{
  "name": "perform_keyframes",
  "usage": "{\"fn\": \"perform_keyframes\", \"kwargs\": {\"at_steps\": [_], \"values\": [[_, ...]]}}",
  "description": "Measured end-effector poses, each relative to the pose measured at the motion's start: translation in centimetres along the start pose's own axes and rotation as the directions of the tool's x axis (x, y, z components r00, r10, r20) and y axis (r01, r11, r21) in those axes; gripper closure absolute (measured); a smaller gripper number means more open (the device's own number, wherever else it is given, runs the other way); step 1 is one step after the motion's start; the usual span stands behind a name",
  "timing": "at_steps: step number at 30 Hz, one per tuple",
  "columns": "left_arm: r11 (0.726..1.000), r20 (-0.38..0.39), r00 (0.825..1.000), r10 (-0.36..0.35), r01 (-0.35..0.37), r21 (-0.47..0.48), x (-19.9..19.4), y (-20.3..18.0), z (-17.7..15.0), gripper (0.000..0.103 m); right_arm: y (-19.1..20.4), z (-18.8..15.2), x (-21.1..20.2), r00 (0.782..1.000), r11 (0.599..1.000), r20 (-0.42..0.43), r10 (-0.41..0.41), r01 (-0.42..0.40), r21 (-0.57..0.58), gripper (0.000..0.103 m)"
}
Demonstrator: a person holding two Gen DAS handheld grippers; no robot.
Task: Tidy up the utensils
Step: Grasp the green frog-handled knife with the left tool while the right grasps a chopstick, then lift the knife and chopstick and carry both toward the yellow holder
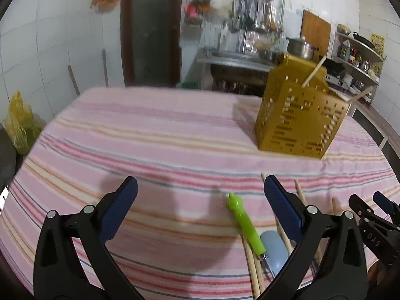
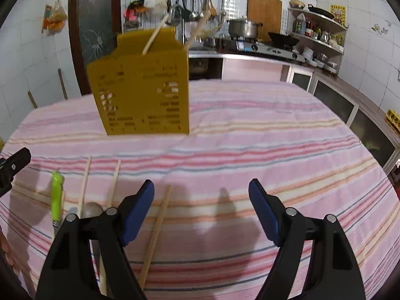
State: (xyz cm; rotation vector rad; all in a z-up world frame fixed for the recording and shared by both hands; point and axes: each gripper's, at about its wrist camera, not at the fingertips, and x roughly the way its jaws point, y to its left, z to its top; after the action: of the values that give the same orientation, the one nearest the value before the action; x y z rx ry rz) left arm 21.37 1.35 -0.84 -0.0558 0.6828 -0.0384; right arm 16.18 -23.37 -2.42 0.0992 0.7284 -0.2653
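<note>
1. Wooden chopsticks (image 2: 156, 235) and a green-handled utensil (image 1: 246, 225) lie on the striped pink tablecloth (image 1: 162, 135), at 6 o'clock of the perforated yellow plastic holder (image 2: 145, 90)
2. Left gripper (image 1: 200, 210) and right gripper (image 2: 201, 210) both gape, empty
3. "DAS" is embossed on the right gripper

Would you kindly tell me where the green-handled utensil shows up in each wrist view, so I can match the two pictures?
Left wrist view: the green-handled utensil lies low and right of centre, just inside the right finger.
Right wrist view: it lies at the lower left, outside the left finger.
Shared landmark: the yellow utensil holder standing on the striped tablecloth.
</note>
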Motion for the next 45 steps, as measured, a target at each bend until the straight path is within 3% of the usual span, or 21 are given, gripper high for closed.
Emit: {"fn": "perform_keyframes", "kwargs": {"at_steps": [5,10,13,15,17,23,26,36,38,40,45], "values": [[1.0,-0.027,1.0,-0.001,0.001,0.003,1.0,-0.5,-0.4,0.005,0.6,-0.5,1.6,0.997,1.0,-0.076,0.011,-0.01,0.015,0.029],[1.0,-0.054,0.999,0.005,-0.005,0.014,2.0,-1.0,-0.7,0.005,1.5,-0.8,3.1,0.987,0.999,-0.155,0.051,-0.05,0.012,0.055],[1.0,-0.074,0.997,0.005,-0.005,0.012,2.6,-1.1,-0.7,0.005,2.1,-0.8,3.2,0.986,0.998,-0.157,0.055,-0.055,0.003,0.066],[1.0,-0.086,0.996,0.0,0.0,0.009,2.8,-1.1,-0.7,0.005,2.6,-0.7,3.2,0.985,0.997,-0.16,0.069,-0.071,-0.008,0.083],[1.0,-0.102,0.995,-0.006,0.007,0.004,3.1,-1.3,-0.7,0.005,2.9,-0.7,3.3,0.982,0.995,-0.162,0.093,-0.098,-0.019,0.091],[1.0,-0.122,0.992,-0.004,0.007,0.019,3.2,-2.1,-0.8,0.006,1.8,-0.2,3.6,0.974,0.989,-0.174,0.147,-0.15,-0.009,0.092],[0.999,-0.142,0.99,-0.008,0.014,0.042,3.3,-3.1,-1.1,0.012,1.9,-0.5,3.4,0.975,0.989,-0.166,0.146,-0.15,-0.014,0.092],[0.999,-0.258,0.966,-0.036,0.042,0.017,5.1,-4.1,-2.1,0.056,1.5,-0.7,3.4,0.976,0.987,-0.15,0.158,-0.16,0.001,0.092],[0.999,-0.255,0.966,-0.035,0.037,0.003,5.1,-3.9,-2.0,0.061,1.5,-0.6,3.4,0.977,0.988,-0.15,0.154,-0.156,-0.003,0.092],[0.998,-0.265,0.963,-0.056,0.056,-0.006,5.1,-4.0,-1.9,0.073,1.6,-0.6,3.5,0.977,0.988,-0.151,0.151,-0.153,-0.005,0.092],[0.998,-0.271,0.961,-0.062,0.066,0.005,5.0,-4.5,-1.7,0.078,1.5,-0.5,3.4,0.977,0.988,-0.145,0.153,-0.155,-0.002,0.092]]}}
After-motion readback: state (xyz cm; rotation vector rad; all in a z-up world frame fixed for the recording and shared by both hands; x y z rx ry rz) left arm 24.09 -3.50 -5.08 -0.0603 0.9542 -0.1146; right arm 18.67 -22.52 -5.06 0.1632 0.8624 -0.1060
